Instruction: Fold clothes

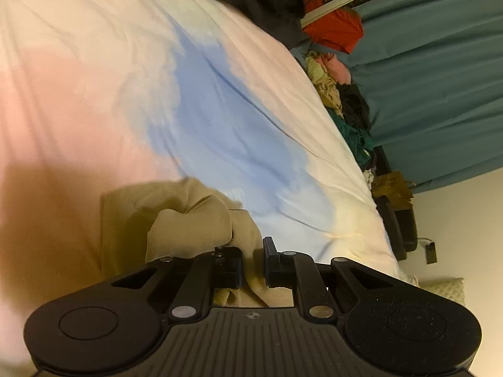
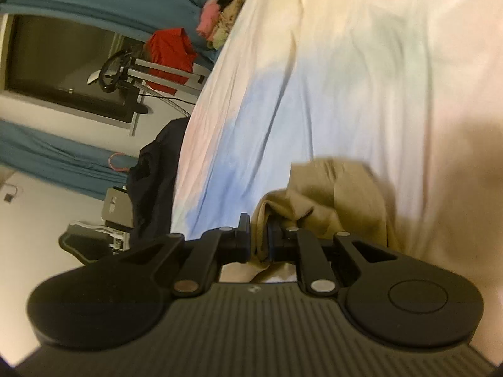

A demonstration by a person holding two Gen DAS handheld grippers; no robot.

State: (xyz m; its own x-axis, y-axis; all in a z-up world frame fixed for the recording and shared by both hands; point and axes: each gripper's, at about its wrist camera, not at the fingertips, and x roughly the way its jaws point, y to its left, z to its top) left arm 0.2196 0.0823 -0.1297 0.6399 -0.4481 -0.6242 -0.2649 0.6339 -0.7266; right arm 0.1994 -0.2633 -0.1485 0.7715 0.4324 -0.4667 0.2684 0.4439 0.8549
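A tan ribbed garment (image 1: 188, 220) hangs bunched in front of the left gripper (image 1: 253, 264), whose black jaws are shut on a fold of it. In the right wrist view the same tan garment (image 2: 330, 194) is pinched between the jaws of the right gripper (image 2: 259, 238), also shut on the cloth. Below both lies a bed cover (image 1: 204, 110) in pale pink, cream and blue patches, seen again as the bed cover (image 2: 345, 78). Most of the garment spreads out blurred to the side, its shape hard to read.
A heap of mixed clothes (image 1: 342, 103) lies along the bed's edge, with a red garment (image 1: 336, 28) and teal curtains (image 1: 433, 88) behind. A dark garment (image 2: 154, 185) hangs off the bed's side. A metal rack (image 2: 157, 75) and a floor item (image 2: 91, 238) stand beside the bed.
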